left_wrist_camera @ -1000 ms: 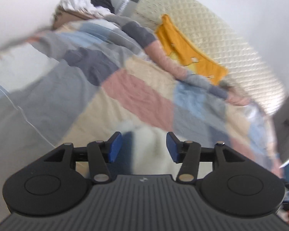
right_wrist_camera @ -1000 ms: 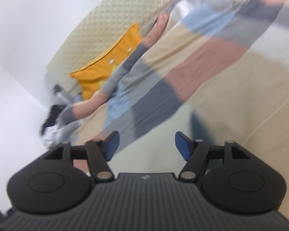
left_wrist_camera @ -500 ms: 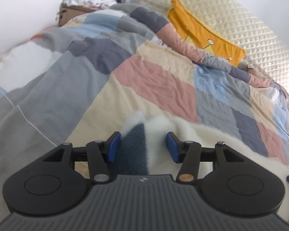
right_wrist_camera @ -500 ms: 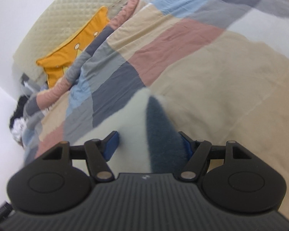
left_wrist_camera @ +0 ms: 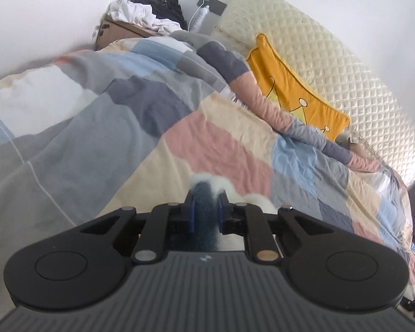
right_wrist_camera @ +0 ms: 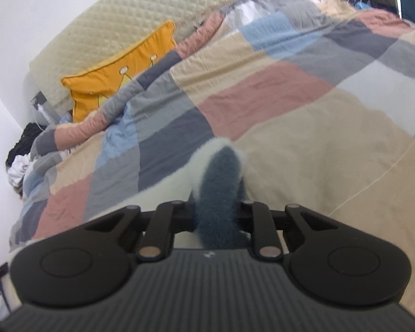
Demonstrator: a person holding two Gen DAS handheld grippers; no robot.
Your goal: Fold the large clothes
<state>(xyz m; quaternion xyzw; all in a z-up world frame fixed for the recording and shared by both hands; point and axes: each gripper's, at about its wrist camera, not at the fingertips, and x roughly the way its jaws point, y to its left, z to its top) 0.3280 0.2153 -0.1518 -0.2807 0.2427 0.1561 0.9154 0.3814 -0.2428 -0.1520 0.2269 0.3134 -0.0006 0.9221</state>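
Fleecy garment (left_wrist_camera: 206,193) edges pinched by both closing claws.
Left gripper (left_wrist_camera: 206,215) and right gripper (right_wrist_camera: 217,213) clench it; quilt (left_wrist_camera: 102,144) spreads open toward twelve o'clock.

Garment (left_wrist_camera: 206,193) on quilt (left_wrist_camera: 221,144); cushion (left_wrist_camera: 290,88) behind, against headboard (left_wrist_camera: 332,55).

Place: you are in a bedroom in a home.
Bed: a quilt (left_wrist_camera: 213,149) in pink, blue, grey and cream patches fills most of your left-hand view and your right-hand one too.
Head of bed: a cream padded headboard (left_wrist_camera: 332,63) leans against the white wall, with an orange cushion (left_wrist_camera: 287,88) printed with crowns in front of it.
Corner: you see a heap of white and black clothes (left_wrist_camera: 149,13) on a brown box beside the bed.
Wall: a dark socket plate (left_wrist_camera: 211,4) with a white cable hanging from it.
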